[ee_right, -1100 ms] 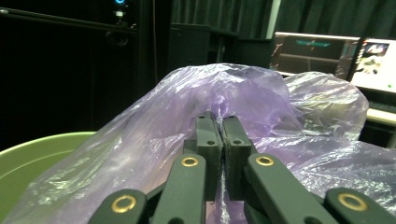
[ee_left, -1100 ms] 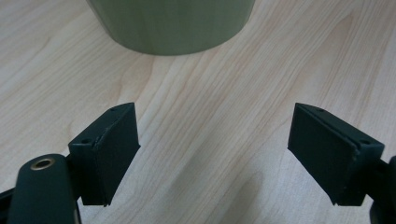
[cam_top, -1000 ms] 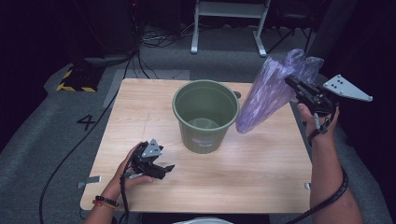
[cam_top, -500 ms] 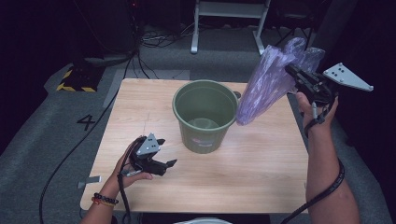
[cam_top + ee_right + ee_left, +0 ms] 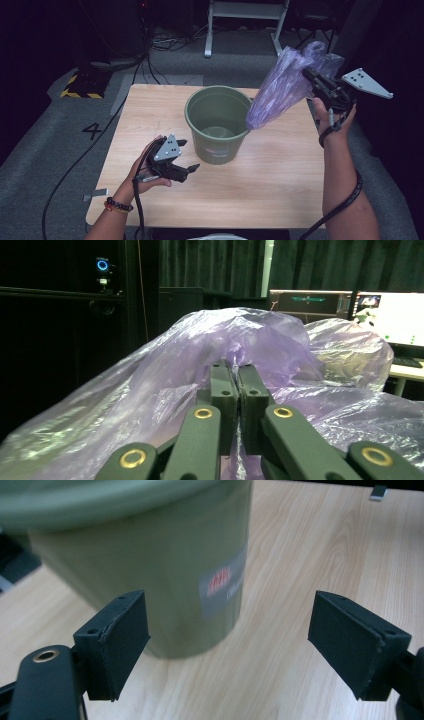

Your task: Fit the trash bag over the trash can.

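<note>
Right gripper [image 5: 311,79] jaws clamp purple bag [image 5: 285,90] above green bucket [image 5: 218,125]; left gripper [image 5: 187,156] jaws gape empty.

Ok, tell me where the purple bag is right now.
In the high view the purple bag hangs at the right, pinched in the right gripper above the table, its lower end touching the green bucket rim.
</note>
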Available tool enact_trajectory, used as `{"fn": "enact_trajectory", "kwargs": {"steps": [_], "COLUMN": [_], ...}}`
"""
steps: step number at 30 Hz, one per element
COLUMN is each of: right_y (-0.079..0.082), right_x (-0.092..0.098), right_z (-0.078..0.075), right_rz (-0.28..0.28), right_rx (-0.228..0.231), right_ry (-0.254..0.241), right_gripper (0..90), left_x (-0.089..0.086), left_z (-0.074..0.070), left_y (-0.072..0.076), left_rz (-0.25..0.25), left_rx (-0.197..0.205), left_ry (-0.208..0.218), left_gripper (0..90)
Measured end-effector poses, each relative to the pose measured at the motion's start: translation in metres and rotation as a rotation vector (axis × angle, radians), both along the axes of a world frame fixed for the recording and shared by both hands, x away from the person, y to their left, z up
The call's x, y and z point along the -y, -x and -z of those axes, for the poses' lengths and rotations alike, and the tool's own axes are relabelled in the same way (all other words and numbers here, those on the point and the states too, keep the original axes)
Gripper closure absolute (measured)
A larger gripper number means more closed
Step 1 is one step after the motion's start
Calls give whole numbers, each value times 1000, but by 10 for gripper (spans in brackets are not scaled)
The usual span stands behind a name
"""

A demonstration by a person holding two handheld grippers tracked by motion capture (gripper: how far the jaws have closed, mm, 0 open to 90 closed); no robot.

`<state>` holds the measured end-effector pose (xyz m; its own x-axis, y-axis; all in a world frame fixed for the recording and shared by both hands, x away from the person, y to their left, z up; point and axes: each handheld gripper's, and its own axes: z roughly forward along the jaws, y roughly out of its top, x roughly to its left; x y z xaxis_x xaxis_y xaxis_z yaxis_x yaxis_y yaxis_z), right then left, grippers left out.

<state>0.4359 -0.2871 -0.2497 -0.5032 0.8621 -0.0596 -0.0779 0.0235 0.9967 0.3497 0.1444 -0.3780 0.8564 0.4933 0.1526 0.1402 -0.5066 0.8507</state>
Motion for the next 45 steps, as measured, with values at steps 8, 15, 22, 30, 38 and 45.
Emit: {"fn": "enact_trajectory", "kwargs": {"steps": [8, 15, 22, 30, 38, 45], "right_y": [-1, -6, -12, -17, -10, -3], "right_x": [-30, -58, -70, -75, -80, -79], "right_z": [14, 30, 37, 44, 52, 60], "right_rz": [-13, -13, 2, 16, -8, -47], "right_rx": [13, 6, -11, -28, -22, -13], "right_ry": [35, 60, 75, 70, 75, 65], "right_gripper": [886, 886, 886, 886, 886, 884], "left_x": [12, 19, 22, 31, 52, 58], "left_z": [-18, -22, -29, -41, -49, -52], "left_y": [-7, -14, -13, -6, -15, -28], "left_rz": [5, 1, 26, 45, -4, -70], "left_rx": [25, 29, 36, 67, 70, 78], "left_ry": [29, 84, 119, 139, 113, 83], "left_gripper": [162, 162, 163, 162, 184, 403]}}
